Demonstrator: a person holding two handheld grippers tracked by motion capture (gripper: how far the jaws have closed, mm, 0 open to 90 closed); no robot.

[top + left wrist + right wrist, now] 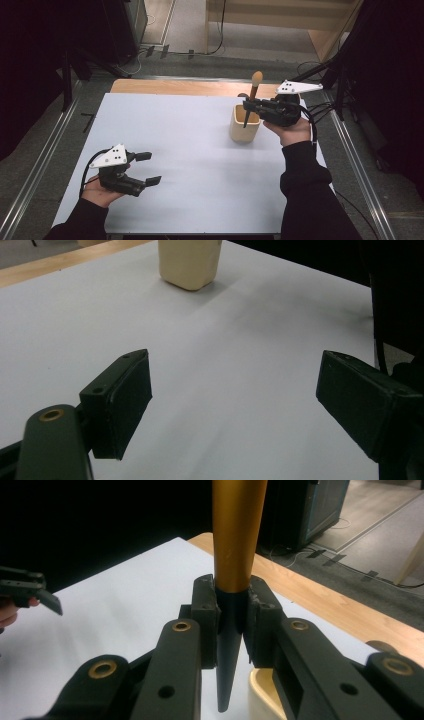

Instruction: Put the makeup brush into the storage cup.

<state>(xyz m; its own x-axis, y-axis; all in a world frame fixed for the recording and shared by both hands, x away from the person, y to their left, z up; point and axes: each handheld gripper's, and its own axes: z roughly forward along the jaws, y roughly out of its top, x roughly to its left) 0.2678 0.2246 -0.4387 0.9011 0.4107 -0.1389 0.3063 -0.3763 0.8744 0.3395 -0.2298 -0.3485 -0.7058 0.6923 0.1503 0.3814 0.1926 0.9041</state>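
Observation:
My right gripper (248, 105) is shut on a makeup brush (253, 95) with a black pointed handle, a golden-orange ferrule and a tan bristle head on top. The brush stands almost upright, its handle tip hanging just over the mouth of a beige cup (245, 131) at the table's far right. In the right gripper view the pads (207, 615) clamp the black handle just below the ferrule (235, 540), with the cup's rim (260, 690) beneath. My left gripper (150, 168) rests low at the near left, open and with nothing in it. Its view shows the cup (190, 262) far ahead.
A white sheet (190, 165) covers the table, with a strip of bare wood (175, 87) along the far edge. Metal rails run along both sides. Cables and dark equipment lie on the floor beyond.

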